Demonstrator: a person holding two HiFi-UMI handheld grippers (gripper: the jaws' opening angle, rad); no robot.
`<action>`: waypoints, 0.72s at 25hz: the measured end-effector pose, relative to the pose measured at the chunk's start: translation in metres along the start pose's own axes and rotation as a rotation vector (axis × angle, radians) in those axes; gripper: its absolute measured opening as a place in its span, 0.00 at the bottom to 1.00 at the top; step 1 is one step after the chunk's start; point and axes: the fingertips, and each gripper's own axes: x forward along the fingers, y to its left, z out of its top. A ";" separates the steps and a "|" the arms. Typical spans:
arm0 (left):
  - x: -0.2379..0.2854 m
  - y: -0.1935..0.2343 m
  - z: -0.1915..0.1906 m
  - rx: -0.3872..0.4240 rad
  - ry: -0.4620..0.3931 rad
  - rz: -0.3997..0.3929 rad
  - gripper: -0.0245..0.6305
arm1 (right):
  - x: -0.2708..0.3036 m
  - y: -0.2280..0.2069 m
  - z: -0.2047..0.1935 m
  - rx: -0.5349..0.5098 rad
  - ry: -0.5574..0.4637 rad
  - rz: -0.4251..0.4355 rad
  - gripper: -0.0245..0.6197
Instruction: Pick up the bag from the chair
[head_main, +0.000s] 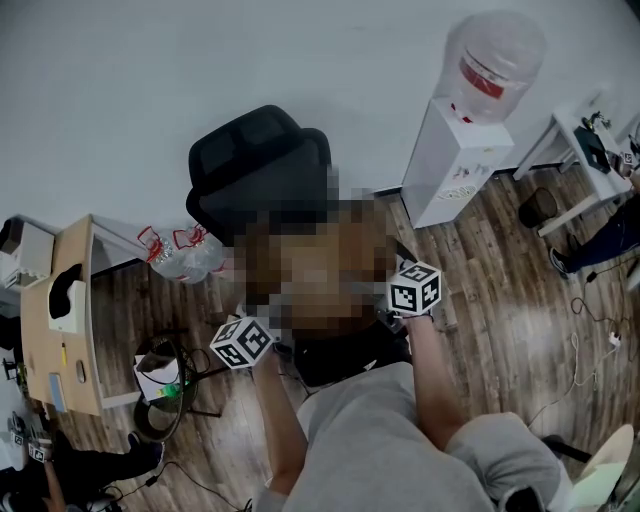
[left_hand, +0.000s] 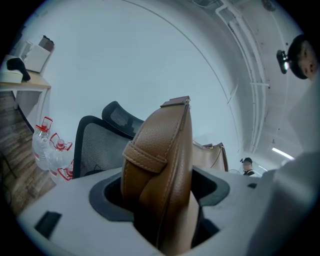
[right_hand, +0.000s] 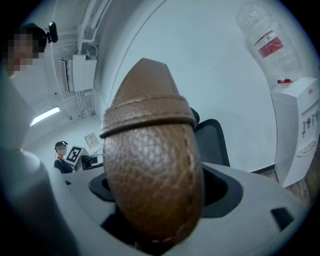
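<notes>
1. Grey shirt (head_main: 400, 440) nearest; both arms reach toward the chair (head_main: 255, 160).
2. Left gripper (left_hand: 160, 197) and right gripper (right_hand: 155, 200) each pinch one end of the brown bag (left_hand: 160, 150), likely to lift it level; it is held before the chair back, contents unseen.
3. Left of chair, clear jugs (head_main: 185, 255); right, a dispenser (head_main: 455, 165) bearing its bottle (head_main: 495, 55).

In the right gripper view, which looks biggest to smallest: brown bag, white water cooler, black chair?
Biggest: brown leather bag, though it's right against the camera.
Next: white boxy water cooler.
Smallest: black office chair, mostly hidden behind the bag, so unsure.
</notes>
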 end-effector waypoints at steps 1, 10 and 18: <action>-0.001 0.001 0.000 0.000 -0.001 0.001 0.55 | 0.001 0.001 -0.001 -0.001 0.000 0.001 0.69; 0.003 0.003 0.002 -0.007 -0.003 0.007 0.54 | 0.005 -0.004 0.001 -0.003 0.010 -0.002 0.69; 0.006 0.009 0.006 -0.016 -0.007 0.013 0.54 | 0.014 -0.007 0.005 -0.008 0.026 0.004 0.69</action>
